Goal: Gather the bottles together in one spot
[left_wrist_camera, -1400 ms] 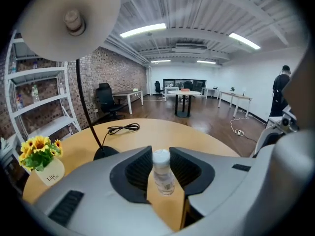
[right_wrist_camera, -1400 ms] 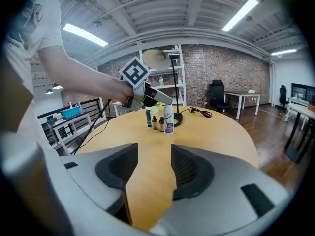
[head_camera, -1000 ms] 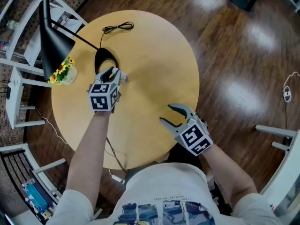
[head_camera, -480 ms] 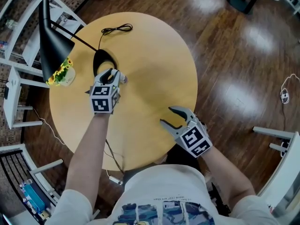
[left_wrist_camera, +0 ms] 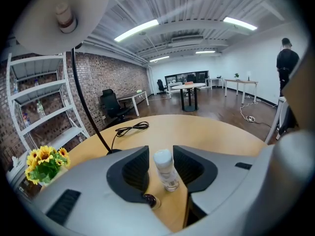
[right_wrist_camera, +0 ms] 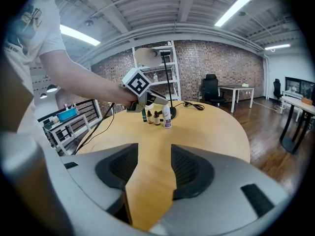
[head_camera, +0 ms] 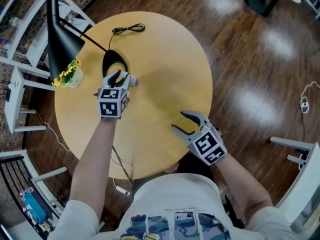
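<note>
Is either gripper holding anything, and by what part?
Nothing is held. On the left gripper, the jaws have just been opening and stand clear of the white-capped bottle upright between them; the right gripper is open and empty.

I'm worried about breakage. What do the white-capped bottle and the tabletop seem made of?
White-capped bottle: clear glossy plastic, possibly glass; its body is see-through below the opaque white cap.
Tabletop: pale wood or wood-look laminate, smooth satin finish; even tan colour with a soft sheen.

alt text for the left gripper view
A white-capped clear bottle stands free between the left tool's jaws, which have just been opening. A small dark-capped bottle sits nearer, on a round wooden table.
</note>
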Available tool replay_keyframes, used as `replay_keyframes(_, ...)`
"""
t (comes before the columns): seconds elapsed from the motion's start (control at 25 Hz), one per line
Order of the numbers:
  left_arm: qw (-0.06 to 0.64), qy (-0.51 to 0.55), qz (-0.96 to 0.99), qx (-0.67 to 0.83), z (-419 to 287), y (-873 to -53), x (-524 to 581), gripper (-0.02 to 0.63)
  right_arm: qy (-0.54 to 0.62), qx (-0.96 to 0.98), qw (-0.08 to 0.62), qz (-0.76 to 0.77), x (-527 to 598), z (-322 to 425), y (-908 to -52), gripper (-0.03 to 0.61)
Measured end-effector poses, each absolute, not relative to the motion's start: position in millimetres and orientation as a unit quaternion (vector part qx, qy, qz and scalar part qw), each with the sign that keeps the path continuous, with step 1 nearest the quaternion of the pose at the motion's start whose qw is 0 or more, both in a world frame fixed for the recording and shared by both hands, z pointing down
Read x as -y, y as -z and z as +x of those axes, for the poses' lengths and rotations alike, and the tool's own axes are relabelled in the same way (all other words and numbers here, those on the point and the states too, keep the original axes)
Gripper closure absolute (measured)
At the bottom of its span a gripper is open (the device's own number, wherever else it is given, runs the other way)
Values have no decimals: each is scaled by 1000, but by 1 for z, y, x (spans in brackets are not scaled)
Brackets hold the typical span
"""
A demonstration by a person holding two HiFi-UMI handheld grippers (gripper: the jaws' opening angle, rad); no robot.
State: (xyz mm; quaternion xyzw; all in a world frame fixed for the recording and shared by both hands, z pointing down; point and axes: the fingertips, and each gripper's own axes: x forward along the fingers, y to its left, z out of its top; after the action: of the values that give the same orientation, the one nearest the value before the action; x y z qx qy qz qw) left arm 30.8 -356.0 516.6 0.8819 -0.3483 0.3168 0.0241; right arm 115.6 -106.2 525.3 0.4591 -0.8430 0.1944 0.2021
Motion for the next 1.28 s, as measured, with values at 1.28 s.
replay_keyframes(1.28,227,-180,810,510,-286,-449,-13,440,-161,849,235,446,-42,-20,-465,342)
